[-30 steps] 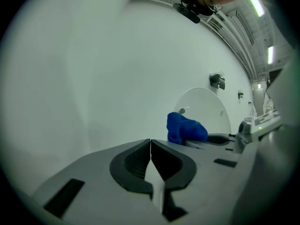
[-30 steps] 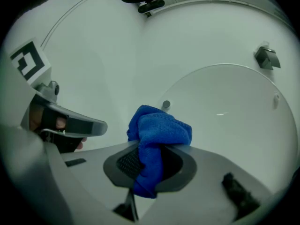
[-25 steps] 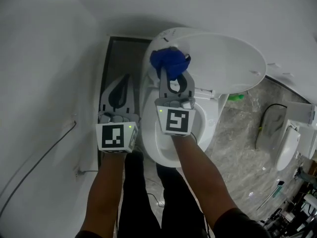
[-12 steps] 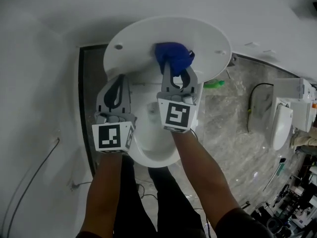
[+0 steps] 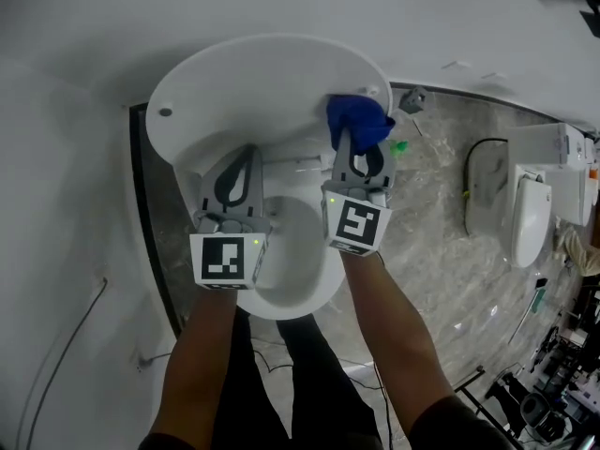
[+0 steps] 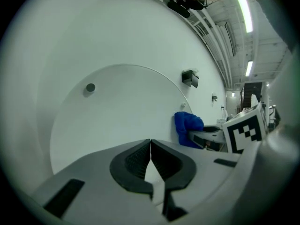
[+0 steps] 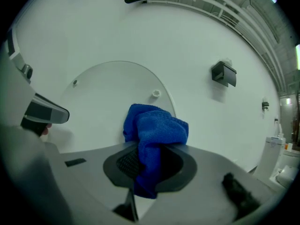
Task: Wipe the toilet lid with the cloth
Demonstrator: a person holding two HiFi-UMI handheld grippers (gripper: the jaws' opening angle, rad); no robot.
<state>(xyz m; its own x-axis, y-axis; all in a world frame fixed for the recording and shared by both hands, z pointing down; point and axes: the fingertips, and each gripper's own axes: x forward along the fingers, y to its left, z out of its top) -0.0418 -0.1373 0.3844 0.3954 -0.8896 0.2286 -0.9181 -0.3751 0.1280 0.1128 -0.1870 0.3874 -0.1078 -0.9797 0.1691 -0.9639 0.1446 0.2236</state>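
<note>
I hold the cloth [image 5: 359, 120] against the toilet lid [image 5: 234, 82] near its right edge, my right gripper [image 5: 354, 146] fingers clamped on it. My left gripper [image 5: 244, 157], fingers together and empty, hovers before the lid's middle.

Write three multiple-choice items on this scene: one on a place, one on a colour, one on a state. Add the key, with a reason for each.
1. In the head view, where is the cloth?
A. at the right edge of the lid
B. at the left edge of the lid
C. at the middle of the lid

2. What colour is the cloth?
A. red
B. blue
C. white

3. How does the left gripper stand?
A. shut, with nothing in it
B. wide open
C. shut on the cloth

Key:
1 A: the cloth sits by the lid's right rim, far from the left side.
2 B: it is plainly blue in all three views.
3 A: its jaws meet with nothing between them, while the right gripper clamps the cloth.
</note>
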